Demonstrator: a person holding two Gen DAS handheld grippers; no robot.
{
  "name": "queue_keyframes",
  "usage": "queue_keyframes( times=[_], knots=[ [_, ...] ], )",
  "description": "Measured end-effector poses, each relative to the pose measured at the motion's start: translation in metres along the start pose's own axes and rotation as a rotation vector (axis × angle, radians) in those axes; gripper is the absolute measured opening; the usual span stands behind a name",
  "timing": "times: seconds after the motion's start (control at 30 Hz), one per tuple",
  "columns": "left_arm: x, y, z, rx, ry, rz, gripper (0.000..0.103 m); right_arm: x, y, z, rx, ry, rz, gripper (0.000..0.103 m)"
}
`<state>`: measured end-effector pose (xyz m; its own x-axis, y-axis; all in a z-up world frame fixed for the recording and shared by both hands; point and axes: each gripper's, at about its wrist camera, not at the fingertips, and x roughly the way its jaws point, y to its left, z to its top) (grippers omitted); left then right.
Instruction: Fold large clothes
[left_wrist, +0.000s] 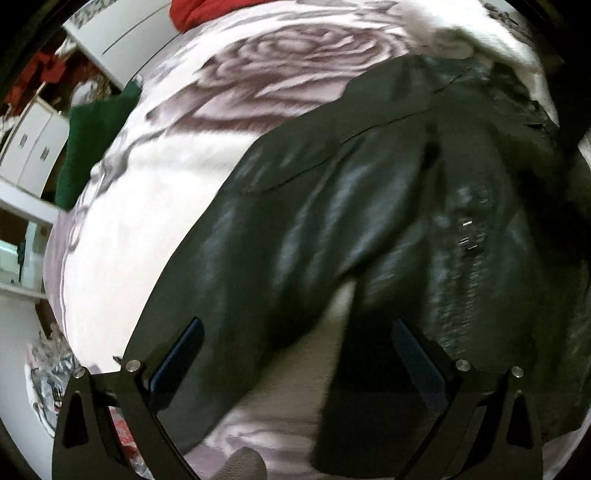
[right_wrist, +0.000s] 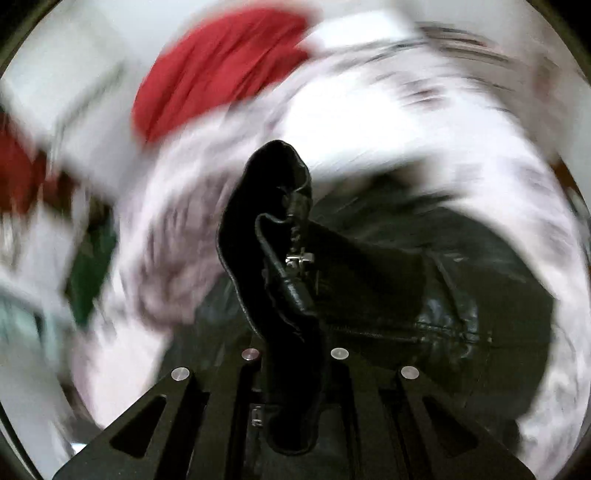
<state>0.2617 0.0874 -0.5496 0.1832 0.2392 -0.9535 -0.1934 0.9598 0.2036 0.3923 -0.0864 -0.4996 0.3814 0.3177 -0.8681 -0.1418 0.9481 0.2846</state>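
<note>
While a black leather jacket (left_wrist: 332, 229) lies spread across the rose-printed bedspread (left_wrist: 258, 62), the left gripper (left_wrist: 295, 365) is seen hanging above it with its jaws held wide apart, nothing between the blue-padded fingers (left_wrist: 181, 354). No part of the garment is touched by either pad, and pale bedspread is visible through the gap below. The jacket's glossy panels are stretched toward the right edge of the bed, and its zipper (left_wrist: 469, 240) is glimpsed as a blurred glint near that side. A red cloth (left_wrist: 199, 11) is bunched at the bed's far edge, and a green cloth (left_wrist: 96, 140) is draped over the left edge, beside white cabinets (left_wrist: 33, 147).

Over in the right wrist view, the right gripper (right_wrist: 291, 384) is clamped fully together on a thick fold of the jacket (right_wrist: 273, 229), which is drawn up out of the closed jaws as a dark, rumpled column. A metal zip pull (right_wrist: 297, 258) is caught on that raised fold. The rest of the leather is trailed down and to the right onto the bedspread (right_wrist: 461, 122), whose pattern is heavily smeared by motion blur. The red cloth (right_wrist: 221, 66) is made out near the far edge.
</note>
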Motion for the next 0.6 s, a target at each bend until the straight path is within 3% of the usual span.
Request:
queue_keyframes(
  times=[0.07, 0.13, 0.2, 0.3, 0.4, 0.47, 0.5, 0.6],
  knots=[
    [0.005, 0.008, -0.001, 0.001, 0.001, 0.005, 0.103, 0.070, 0.031, -0.017, -0.091, 0.174, 0.006, 0.009],
    [0.004, 0.014, -0.005, 0.009, -0.004, 0.010, 0.103, 0.105, 0.041, -0.031, -0.078, 0.277, 0.030, 0.024],
    [0.006, 0.024, -0.002, 0.012, -0.007, 0.001, 0.103, 0.098, 0.032, -0.043, 0.030, 0.294, 0.112, 0.055],
    [0.000, 0.028, -0.001, 0.013, -0.023, -0.041, 0.103, 0.034, -0.021, -0.050, 0.207, 0.198, 0.147, 0.061],
    [-0.009, 0.029, 0.002, -0.009, -0.037, -0.059, 0.103, -0.032, -0.084, -0.075, 0.294, 0.129, -0.097, 0.061],
    [-0.015, 0.029, 0.002, -0.014, -0.050, -0.051, 0.103, -0.051, -0.128, -0.103, 0.315, 0.191, -0.343, 0.061],
    [-0.017, 0.028, 0.001, -0.014, -0.056, -0.040, 0.103, -0.049, -0.149, -0.115, 0.338, 0.239, -0.400, 0.061],
    [-0.016, 0.030, -0.005, -0.021, -0.037, -0.015, 0.103, -0.034, -0.185, -0.142, 0.382, 0.304, -0.366, 0.061]
  ],
)
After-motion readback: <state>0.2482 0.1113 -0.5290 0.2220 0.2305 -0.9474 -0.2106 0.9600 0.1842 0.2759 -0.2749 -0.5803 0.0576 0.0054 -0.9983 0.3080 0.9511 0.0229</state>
